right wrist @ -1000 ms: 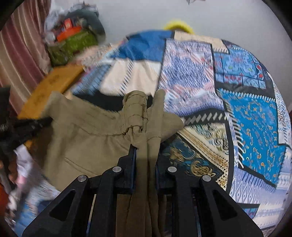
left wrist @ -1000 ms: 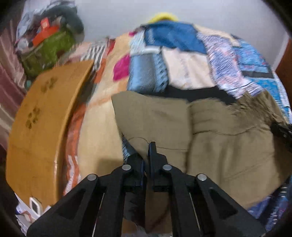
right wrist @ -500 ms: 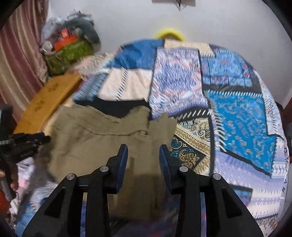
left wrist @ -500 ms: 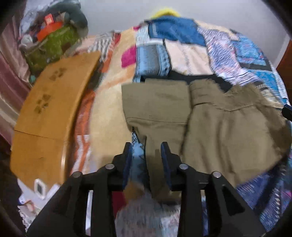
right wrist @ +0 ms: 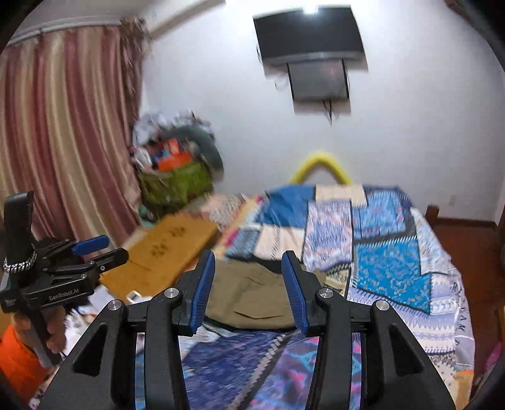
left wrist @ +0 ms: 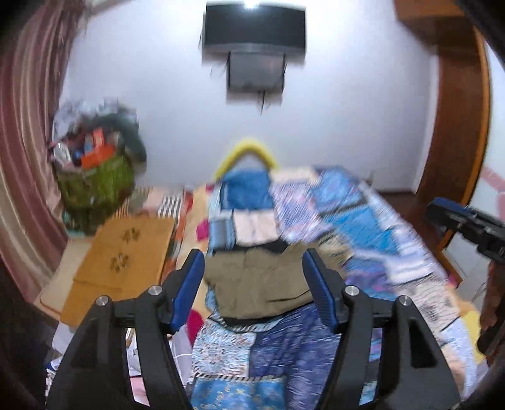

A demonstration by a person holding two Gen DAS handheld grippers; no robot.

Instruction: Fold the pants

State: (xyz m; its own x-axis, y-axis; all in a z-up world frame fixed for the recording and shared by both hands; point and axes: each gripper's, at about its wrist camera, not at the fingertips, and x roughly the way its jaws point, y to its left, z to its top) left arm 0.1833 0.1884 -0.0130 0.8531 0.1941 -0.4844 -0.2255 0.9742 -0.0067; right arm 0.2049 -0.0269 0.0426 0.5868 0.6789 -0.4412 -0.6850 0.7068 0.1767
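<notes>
The khaki pants (left wrist: pixel 258 284) lie folded in a compact block on the patchwork bedspread (left wrist: pixel 363 220); the same pants (right wrist: pixel 252 299) show in the right wrist view. My left gripper (left wrist: pixel 254 261) hovers well above and back from them, its jaws opening, nothing between the blue pads (left wrist: pixel 189 284). My right gripper (right wrist: pixel 247 268) is also raised over the near bed edge, jaws opening and empty. Each gripper appears in the other's view: the right gripper (left wrist: pixel 467 224) at the right edge, the left gripper (right wrist: pixel 79 255) at the left, held by a hand (right wrist: pixel 53 331).
A wooden board (left wrist: pixel 123 252) lies at the bed's left side. A heaped green laundry basket (left wrist: pixel 98 176) stands in the corner by striped curtains (right wrist: pixel 63 142). A wall-mounted screen (left wrist: pixel 252 28) hangs above. A yellow hoop (left wrist: pixel 246 154) stands behind the bed. A wooden door frame (left wrist: pixel 457 126) stands at the right.
Both grippers let go of the pants, opened and rose back from the bed. The pants went from held up to lying folded on the bedspread; the views now tilt up to the wall.
</notes>
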